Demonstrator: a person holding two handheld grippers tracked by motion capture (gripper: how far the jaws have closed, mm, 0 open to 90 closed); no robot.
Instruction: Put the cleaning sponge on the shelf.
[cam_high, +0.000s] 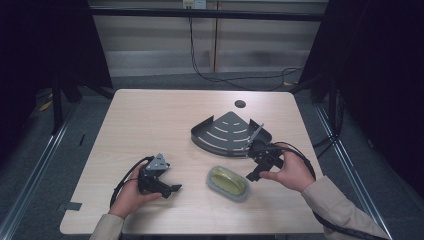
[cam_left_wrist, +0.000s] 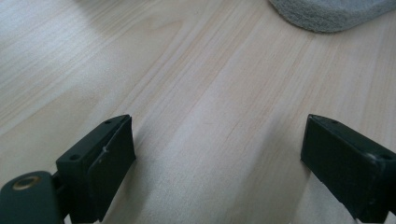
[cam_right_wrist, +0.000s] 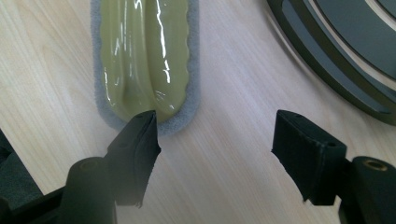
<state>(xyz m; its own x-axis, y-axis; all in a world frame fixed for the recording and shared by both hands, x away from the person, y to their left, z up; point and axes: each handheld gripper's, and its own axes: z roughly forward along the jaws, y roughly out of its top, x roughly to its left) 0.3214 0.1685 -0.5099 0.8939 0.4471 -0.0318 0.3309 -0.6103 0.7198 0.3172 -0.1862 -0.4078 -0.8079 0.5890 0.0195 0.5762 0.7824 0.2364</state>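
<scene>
- Right tool (cam_high: 259, 166): held in the person's right hand (cam_high: 291, 172) at the lower right of the high view, pointing down and left. Its jaws stand wide apart and released, gripping nothing; in the right gripper view bare wood lies between them.
- Left tool (cam_high: 165, 186): held in the left hand (cam_high: 131, 196) at the lower left of the high view, pointing right along the surface (cam_high: 150, 120). Its jaws are also spread and empty, with only wood grain between them in the left gripper view.
- Sponge (cam_high: 228, 182): a yellow-green glossy top on a grey foam base, lying flat on the surface between the two tools, low and right of centre in the high view.
- Key relation: the sponge lies just ahead of the right tool, whose left jaw overlaps the sponge's near end in the right gripper view. Its long axis runs away from that tool, up the frame. I judge the right hand nearer; from the left tool the sponge is farther off, just a grey edge (cam_left_wrist: 331, 14) at the upper right of the left gripper view.
- Corner shelf (cam_high: 227, 132): a dark metal, fan-shaped, slotted rack, just above the sponge and touching or nearly touching the right tool's back end in the high view.
- Count: two tools, one sponge, one shelf.
</scene>
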